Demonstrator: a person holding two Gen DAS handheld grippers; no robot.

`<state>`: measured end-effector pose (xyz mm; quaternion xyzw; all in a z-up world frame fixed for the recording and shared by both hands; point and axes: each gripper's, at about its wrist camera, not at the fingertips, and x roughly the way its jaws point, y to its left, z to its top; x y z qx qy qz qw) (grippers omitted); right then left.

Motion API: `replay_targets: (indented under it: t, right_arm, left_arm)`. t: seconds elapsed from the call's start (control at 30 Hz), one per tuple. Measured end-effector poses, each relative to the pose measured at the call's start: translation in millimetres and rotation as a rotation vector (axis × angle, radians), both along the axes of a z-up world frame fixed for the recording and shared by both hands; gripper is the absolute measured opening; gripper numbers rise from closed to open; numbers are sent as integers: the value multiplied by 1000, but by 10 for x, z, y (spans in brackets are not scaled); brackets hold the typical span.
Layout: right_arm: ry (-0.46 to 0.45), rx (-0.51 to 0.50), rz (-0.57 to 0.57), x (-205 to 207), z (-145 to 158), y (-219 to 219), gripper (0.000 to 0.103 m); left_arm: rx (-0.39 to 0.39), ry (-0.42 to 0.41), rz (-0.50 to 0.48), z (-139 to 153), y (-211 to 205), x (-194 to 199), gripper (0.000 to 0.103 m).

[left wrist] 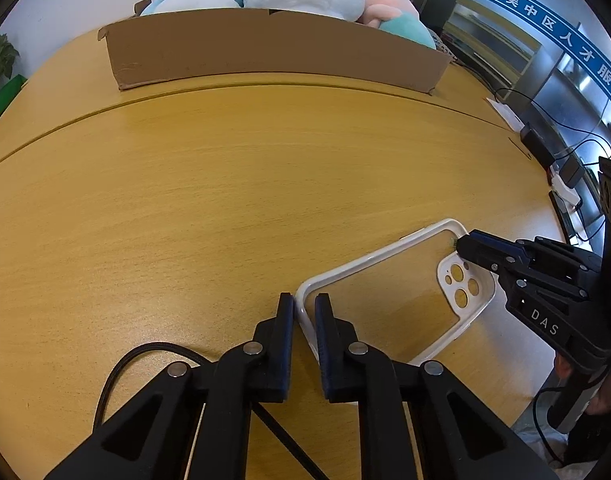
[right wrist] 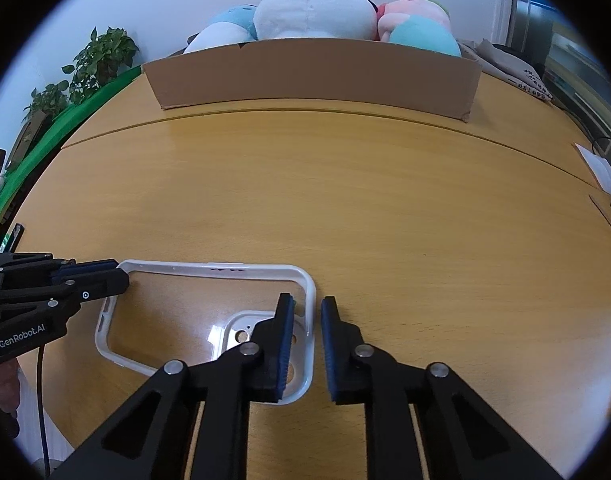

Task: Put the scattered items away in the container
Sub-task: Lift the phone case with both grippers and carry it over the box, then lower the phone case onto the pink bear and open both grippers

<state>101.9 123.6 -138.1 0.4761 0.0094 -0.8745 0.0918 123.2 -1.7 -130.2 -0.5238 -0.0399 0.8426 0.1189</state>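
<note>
Across the table (right wrist: 385, 200), cardboard box (right wrist: 313, 76) heaped with plush toys (right wrist: 313, 10); both hand-held grippers (left wrist: 304, 308) (right wrist: 307, 312) astride phone case (right wrist: 209, 272) rims, slightly apart.

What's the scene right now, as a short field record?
item: phone case, flat on table
left tool: straddles the case's end rim, slightly open
right tool: straddles the opposite rim by the camera cutout, slightly open
container: box at far table edge
box contents: plush toys

Clear phone case (left wrist: 393, 304) with white rim, lying flat, open side up, cardboard box (left wrist: 273, 52) well beyond
</note>
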Motion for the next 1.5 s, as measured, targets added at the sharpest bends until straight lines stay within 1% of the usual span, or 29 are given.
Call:
replay_targets:
  t: [0.17, 0.33, 0.4, 0.57, 0.77, 0.87, 1.03, 1.17, 1.27, 1.33, 1.4, 1.43, 1.5]
  right_arm:
    - [-12, -26, 2, -24, -7, 31, 10]
    - [-35, -78, -16, -68, -5, 113, 7]
    - [-30, -87, -21, -87, 23, 127, 6]
    - [34, -100, -28, -200, 225, 150, 6]
    - [156, -91, -33, -570, 608, 151, 6]
    - [224, -72, -24, -841, 822, 111, 6]
    - [309, -55, -14, -1368, 1132, 20, 6]
    - [378, -35, -17, -1862, 1391, 0, 6]
    - [412, -32, -29, -2274, 1579, 49, 6]
    - [425, -34, -42, -2599, 1694, 95, 6]
    - [430, -29, -53, -2905, 1754, 124, 7]
    - [421, -25, -57, -3052, 1743, 136, 7]
    - [364, -13, -61, -3320, 1584, 152, 7]
  left_arm:
    - [15, 8, 13, 42, 11, -56, 10]
    - [26, 25, 14, 108, 7, -123, 9]
    - [30, 45, 13, 173, -6, -161, 8]
    - [32, 121, 4, 422, -48, -335, 7]
    - [14, 241, -9, 805, -103, -745, 8]
    - [14, 300, -4, 996, -166, -1040, 7]
    - [12, 402, 8, 1340, -289, -1608, 8]
    - [-4, 487, -1, 1662, -340, -2185, 8]
    - [0, 527, -7, 1889, -360, -2707, 8]
    - [-5, 547, -8, 2005, -353, -3059, 8]
    - [-20, 549, -3, 2040, -340, -3391, 8]
    - [-32, 543, 2, 2019, -321, -3565, 8]
    - [-55, 530, 11, 1950, -277, -3903, 8]
